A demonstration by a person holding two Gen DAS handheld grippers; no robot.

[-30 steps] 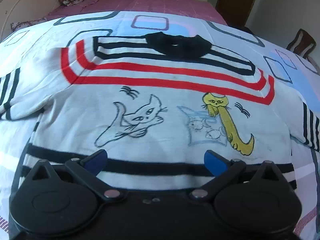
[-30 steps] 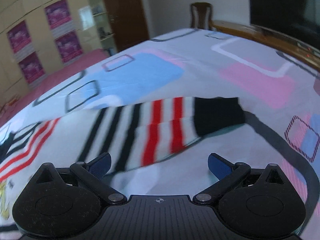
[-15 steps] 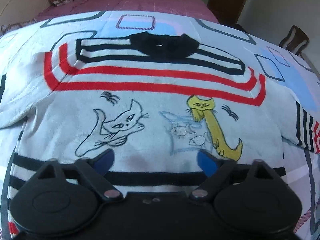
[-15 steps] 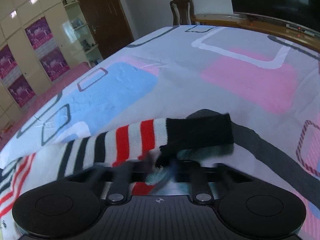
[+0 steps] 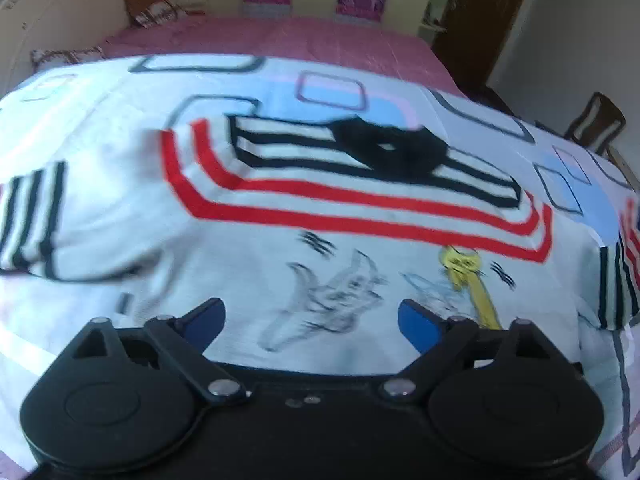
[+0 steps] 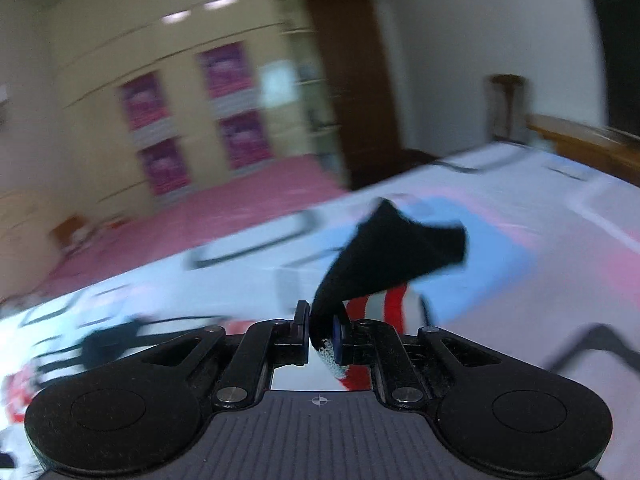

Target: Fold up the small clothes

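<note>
A second ago the right gripper [image 6: 322, 334] was spread wide above the striped sleeve with the black cuff [image 6: 394, 258]; now its jaws are pressed together, pinching that cuff, and it has lifted the sleeve up off the white bed sheet with pink and blue squares [image 6: 540, 280]. So the first fold has probably begun. The right gripper points a little downward. The left gripper [image 5: 312, 318] tilts steeply down over the white sweater with red and black stripes and cat drawings [image 5: 248, 248], which lies flat in the middle of the bed; its jaws are opening, with nothing pinched.
</note>
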